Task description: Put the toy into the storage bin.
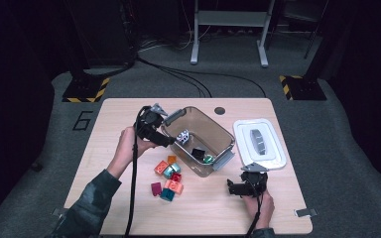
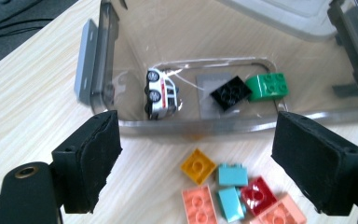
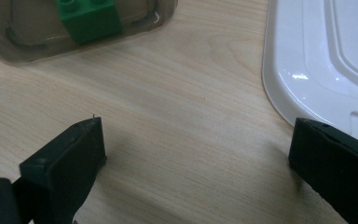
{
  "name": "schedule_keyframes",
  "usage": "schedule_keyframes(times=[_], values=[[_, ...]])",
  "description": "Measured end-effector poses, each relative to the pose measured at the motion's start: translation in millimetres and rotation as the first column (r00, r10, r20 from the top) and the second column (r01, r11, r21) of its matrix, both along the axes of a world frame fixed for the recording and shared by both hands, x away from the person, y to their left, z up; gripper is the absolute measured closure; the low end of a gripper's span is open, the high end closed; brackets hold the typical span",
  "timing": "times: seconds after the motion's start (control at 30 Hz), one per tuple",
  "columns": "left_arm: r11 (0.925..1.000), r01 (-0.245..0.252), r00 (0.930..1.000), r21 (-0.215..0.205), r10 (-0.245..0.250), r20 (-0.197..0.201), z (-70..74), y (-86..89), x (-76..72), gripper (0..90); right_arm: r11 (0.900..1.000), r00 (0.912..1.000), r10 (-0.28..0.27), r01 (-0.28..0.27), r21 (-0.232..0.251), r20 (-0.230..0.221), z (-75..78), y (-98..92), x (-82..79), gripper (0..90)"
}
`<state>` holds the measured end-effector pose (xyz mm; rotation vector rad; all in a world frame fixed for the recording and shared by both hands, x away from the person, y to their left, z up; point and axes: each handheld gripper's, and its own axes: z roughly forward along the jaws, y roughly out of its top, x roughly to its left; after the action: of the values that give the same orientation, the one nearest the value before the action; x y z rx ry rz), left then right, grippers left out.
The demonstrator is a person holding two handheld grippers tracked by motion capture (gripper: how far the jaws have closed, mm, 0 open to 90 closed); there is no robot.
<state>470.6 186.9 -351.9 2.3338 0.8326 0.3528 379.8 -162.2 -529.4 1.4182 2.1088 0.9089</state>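
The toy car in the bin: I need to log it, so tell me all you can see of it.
The toy car is small and white with dark windows, red side markings and black wheels with silver hubs. It looks like plastic or metal. It lies tipped on its side on the floor of the clear bin, near one end, apart from the black brick; nothing grips it.

A recording lab or studio: dark surroundings, a lit wooden counter (image 1: 129, 114) on grey carpet, hazard-striped stand bases (image 1: 85, 89) at ten and two o'clock, cables (image 1: 188, 79) snaking toward a metal frame (image 1: 229, 29) at twelve
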Motion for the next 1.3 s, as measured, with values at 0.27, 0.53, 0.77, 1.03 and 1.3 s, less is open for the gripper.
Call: schedule_keyframes(times=[0.27, 0.53, 0.77, 1.03, 1.3], values=[[0.9999, -0.015, 0.9998, 0.007, 0.015, 0.013, -17.7, 22.0, -30.9, 15.2, 1.0, 1.0, -0.001, 0.001, 0.0, 0.0, 0.0, 0.1, 0.0, 2.9], [0.9986, -0.042, 0.9985, 0.033, 0.043, -0.034, -63.0, 35.0, -57.8, 15.3, 1.0, 1.0, -0.003, 0.003, -0.001, 0.001, 0.0, 0.1, -0.1, 2.9], [0.9974, -0.061, 0.993, 0.037, 0.064, -0.099, -105.6, 45.2, -72.2, 15.1, 1.0, 1.0, -0.003, 0.003, -0.002, 0.001, 0.0, 0.1, -0.1, 2.9], [0.9968, -0.056, 0.9903, 0.056, 0.063, -0.124, -133.3, 47.5, -90.4, 14.9, 1.0, 1.0, -0.003, 0.003, -0.002, 0.001, 0.0, 0.1, -0.1, 2.9], [0.996, -0.057, 0.9882, 0.069, 0.066, -0.138, -147.2, 50.7, -93.4, 15.2, 1.0, 1.0, -0.003, 0.003, -0.002, 0.0, 0.0, 0.1, -0.1, 3.0]])
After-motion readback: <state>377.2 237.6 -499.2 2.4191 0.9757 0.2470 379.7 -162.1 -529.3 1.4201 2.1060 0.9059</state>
